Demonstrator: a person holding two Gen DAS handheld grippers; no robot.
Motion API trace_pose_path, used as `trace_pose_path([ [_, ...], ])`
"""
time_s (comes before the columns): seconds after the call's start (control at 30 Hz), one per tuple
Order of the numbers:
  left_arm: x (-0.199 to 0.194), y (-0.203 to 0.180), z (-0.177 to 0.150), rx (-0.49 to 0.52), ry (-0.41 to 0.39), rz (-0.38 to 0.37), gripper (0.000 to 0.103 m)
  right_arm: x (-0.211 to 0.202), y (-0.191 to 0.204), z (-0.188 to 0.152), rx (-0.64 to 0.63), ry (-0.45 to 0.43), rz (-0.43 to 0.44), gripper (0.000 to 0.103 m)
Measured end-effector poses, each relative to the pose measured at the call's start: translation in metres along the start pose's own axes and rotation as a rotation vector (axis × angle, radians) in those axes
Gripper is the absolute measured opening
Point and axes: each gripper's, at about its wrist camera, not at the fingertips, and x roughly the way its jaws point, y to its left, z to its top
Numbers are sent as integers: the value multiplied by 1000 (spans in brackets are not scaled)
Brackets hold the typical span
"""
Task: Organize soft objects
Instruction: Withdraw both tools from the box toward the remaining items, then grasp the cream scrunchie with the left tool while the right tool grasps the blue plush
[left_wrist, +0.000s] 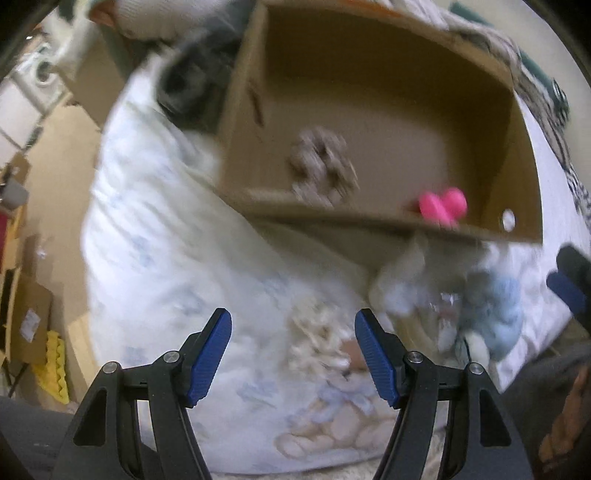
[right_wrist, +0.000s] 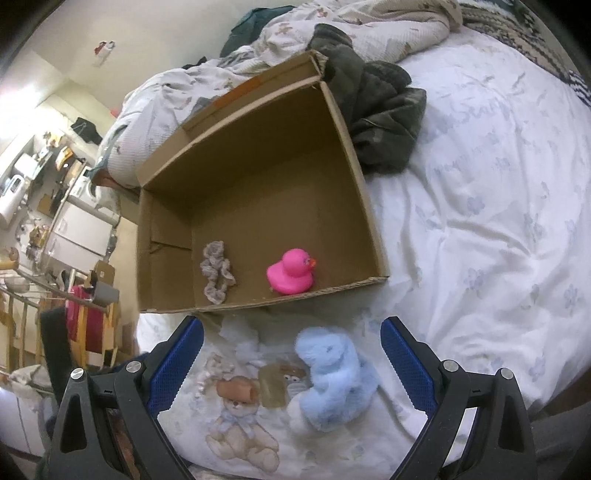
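Note:
An open cardboard box (right_wrist: 354, 155) lies on the bed; it also shows blurred in the left wrist view (left_wrist: 517, 155). Inside it sit a pink rubber duck (right_wrist: 291, 271) (left_wrist: 443, 205) and a grey scrunchie (right_wrist: 217, 271) (left_wrist: 321, 170). A light blue plush toy (right_wrist: 332, 376) (left_wrist: 498, 317) lies on the bedsheet in front of the box, between my right gripper's open fingers. My right gripper (right_wrist: 291, 365) is open and empty, just above it. My left gripper (left_wrist: 293, 358) is open and empty over the sheet, left of the plush. A small clear item (right_wrist: 271, 387) lies beside the plush.
A dark green cloth (right_wrist: 380, 110) is bunched behind the box's right wall. Rumpled blankets (right_wrist: 369, 22) lie at the far end of the bed. The bed's left edge (right_wrist: 140, 332) drops to a cluttered floor with cardboard (left_wrist: 55, 155) and a wooden rack (right_wrist: 44, 302).

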Motion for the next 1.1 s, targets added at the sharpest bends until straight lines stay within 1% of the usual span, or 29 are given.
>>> trace_pose_path([
  [0.1, 20, -11, 2, 40, 57, -16, 67, 4, -5, -2, 7, 23, -21, 103],
  [0.2, 34, -15, 7, 54, 80, -12, 66, 3, -12, -3, 23, 35, -35, 103],
  [0.23, 37, -14, 8, 57, 88, -17, 63, 3, -14, -3, 27, 34, -40, 103],
  [0.27, 40, -13, 9, 56, 98, -30, 51, 2, -17, -3, 32, 35, -46, 103],
  [0.3, 45, -11, 10, 52, 120, -39, 43, 1, -19, -3, 37, 35, -50, 103],
  [0.33, 48, -9, 10, 44, 137, -44, 30, 0, -22, -3, 43, 36, -53, 103],
  [0.4, 49, -2, 10, 7, 146, -73, 24, -1, -28, -4, 57, 39, -62, 103],
  [0.43, 46, 0, 10, -5, 139, -80, 18, -1, -31, -4, 65, 43, -65, 103],
  [0.5, 37, 5, 12, -21, 110, -104, 16, 1, -35, -5, 81, 59, -67, 103],
  [0.57, 21, 11, 14, -42, 62, -124, 16, 7, -37, -6, 85, 81, -79, 103],
  [0.7, -13, 25, 16, -74, -32, -140, 16, 22, -34, -10, 63, 135, -103, 103],
  [0.77, -25, 31, 14, -85, -67, -141, 16, 27, -31, -12, 35, 143, -130, 103],
  [0.83, -35, 37, 10, -94, -95, -131, 16, 34, -27, -14, 14, 162, -122, 102],
  [0.87, -38, 40, 9, -102, -105, -123, 16, 38, -25, -15, 4, 176, -122, 100],
  [0.93, -43, 45, 6, -116, -117, -114, 16, 45, -22, -17, -13, 207, -114, 89],
  [0.97, -45, 47, 6, -124, -120, -116, 16, 50, -21, -18, -21, 224, -113, 88],
  [1.07, -46, 44, 4, -141, -116, -120, 16, 59, -21, -21, -28, 249, -156, 88],
  [1.1, -44, 45, 4, -143, -117, -118, 16, 62, -21, -22, -27, 262, -158, 86],
])
